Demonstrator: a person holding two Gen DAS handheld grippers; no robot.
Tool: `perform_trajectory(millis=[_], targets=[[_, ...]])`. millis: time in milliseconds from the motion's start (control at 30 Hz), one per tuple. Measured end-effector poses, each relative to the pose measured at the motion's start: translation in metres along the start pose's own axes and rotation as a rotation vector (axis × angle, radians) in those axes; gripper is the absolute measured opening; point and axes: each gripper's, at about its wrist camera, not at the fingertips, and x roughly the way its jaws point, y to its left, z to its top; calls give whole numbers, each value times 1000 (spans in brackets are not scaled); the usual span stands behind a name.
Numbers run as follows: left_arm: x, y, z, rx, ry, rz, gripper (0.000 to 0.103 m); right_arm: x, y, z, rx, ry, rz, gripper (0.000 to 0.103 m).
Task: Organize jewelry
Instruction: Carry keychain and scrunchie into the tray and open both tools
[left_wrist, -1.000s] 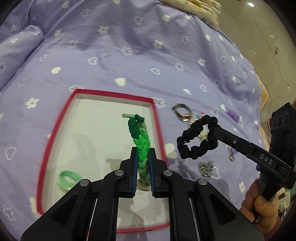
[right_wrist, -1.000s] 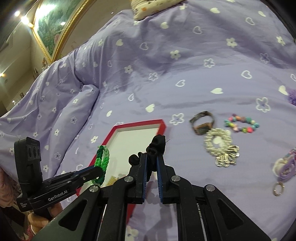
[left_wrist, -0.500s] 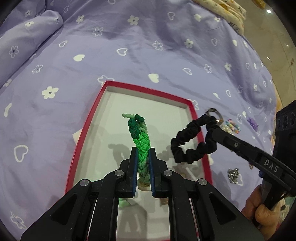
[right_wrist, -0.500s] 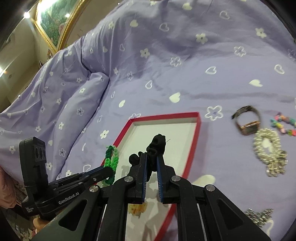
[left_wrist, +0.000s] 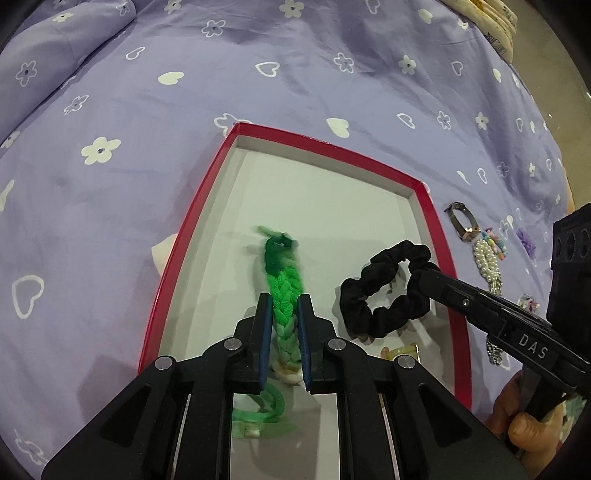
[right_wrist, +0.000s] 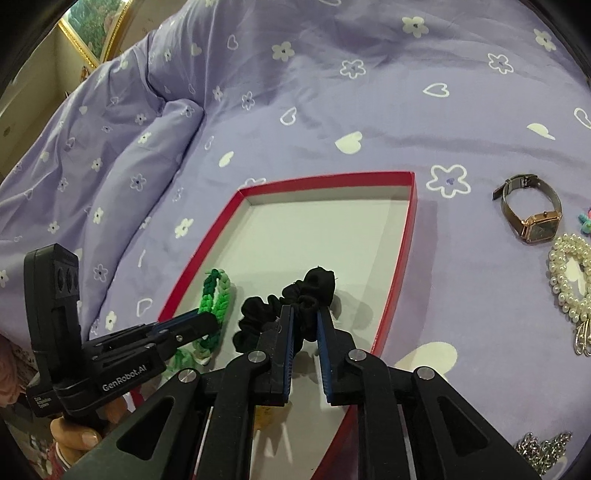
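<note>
My left gripper (left_wrist: 283, 314) clamps green braided bracelet (left_wrist: 282, 280), my right gripper (right_wrist: 306, 325) clamps black scrunchie (right_wrist: 291, 304); both angled down over red-rimmed tray (right_wrist: 410, 236).

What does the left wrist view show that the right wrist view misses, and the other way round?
Left wrist only: the black scrunchie as a full open loop hanging from the right gripper, and a purple piece beyond the beads. Right wrist only: the gold picture frame and the watch face clearly. Both: the red box, the green braid in the left gripper, the pearls and the lilac bedspread.
</note>
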Motion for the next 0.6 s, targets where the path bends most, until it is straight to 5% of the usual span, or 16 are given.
perform_trajectory(millis=[367,600], targets=[[-11,2,1,-14,-31,12,26,-5,3,2,-15,6,6,40],[-32,-6,0,-24,-68,-21,41,-32,-1,1,-2,-51,11,42]])
